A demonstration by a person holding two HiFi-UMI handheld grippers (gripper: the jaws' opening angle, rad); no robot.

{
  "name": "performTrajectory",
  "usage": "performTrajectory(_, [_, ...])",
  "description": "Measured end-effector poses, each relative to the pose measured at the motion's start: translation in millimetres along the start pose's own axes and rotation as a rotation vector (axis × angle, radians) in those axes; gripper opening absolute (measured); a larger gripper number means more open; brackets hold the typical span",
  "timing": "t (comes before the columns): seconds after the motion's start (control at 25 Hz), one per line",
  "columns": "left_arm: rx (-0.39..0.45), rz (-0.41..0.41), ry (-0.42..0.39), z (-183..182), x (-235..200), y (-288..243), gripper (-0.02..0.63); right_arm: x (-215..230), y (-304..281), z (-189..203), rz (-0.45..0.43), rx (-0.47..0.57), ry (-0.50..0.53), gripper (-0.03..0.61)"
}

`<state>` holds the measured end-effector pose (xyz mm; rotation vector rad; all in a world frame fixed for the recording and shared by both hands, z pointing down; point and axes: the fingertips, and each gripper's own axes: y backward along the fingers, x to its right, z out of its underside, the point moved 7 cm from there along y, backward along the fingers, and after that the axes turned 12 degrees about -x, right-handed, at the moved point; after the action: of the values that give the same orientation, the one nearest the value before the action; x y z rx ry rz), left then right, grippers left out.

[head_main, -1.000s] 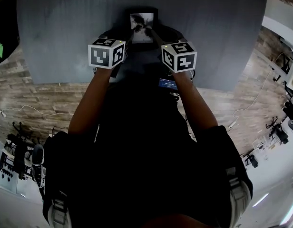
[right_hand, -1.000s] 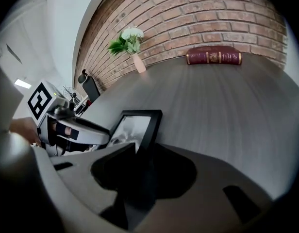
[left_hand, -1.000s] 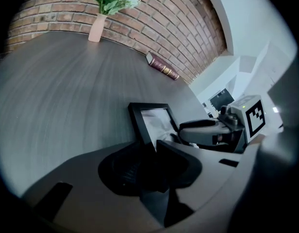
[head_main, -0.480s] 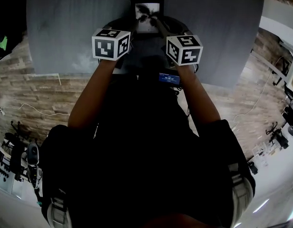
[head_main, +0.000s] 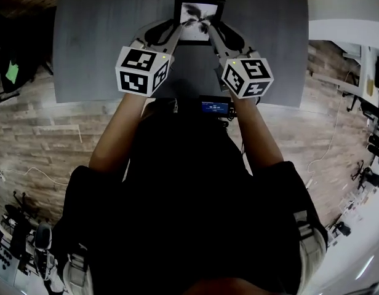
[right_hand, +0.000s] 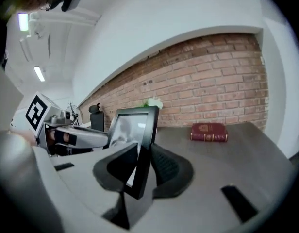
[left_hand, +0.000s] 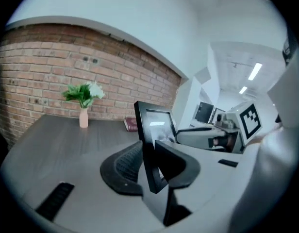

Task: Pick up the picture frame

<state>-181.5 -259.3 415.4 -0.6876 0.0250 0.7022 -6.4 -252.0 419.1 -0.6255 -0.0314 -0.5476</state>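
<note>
Picture frame (head_main: 199, 18) is clamped upright by both tongs: left tongs (head_main: 171, 31) on its left edge, right tongs (head_main: 217, 32) on its right edge. Frame is held over grey surface (head_main: 103, 42). Book (right_hand: 209, 132) is seen behind.

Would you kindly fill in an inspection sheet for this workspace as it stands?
Surface: grey table, matte top.
Job's things: picture frame, roughly upright, clamped at its left and right edges.
Clutter: vase of greenery and red book, both apart from the frame, near the wall.
Grippers: left hand-held gripper and right hand-held gripper, each shut on the frame.
Cables: thin cable on the floor beside the table.
Surroundings: brick wall behind the table; plank-patterned floor.
</note>
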Motion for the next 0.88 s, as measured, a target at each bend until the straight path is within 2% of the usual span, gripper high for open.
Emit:
performTrajectory(0.2, [0.165,0.005,-0.056,-34,28,47,0.072,-21,52,-34,0.017,0.161,0.059,0.092])
performTrajectory(0.44, [0.315,-0.017,-0.115,-60,56,98,0.071,-44,96,-59,0.008,0.287,0.113,0.092])
performTrajectory(0.72, [0.420,-0.049,-0.161,-69,86,140,0.067,-64,133,-65,-0.026,0.391,0.133,0.092])
performTrajectory(0.88, [0.438,-0.070,-0.181,-64,129,141,0.067,-50,169,-49,-0.047,0.418,0.122,0.092])
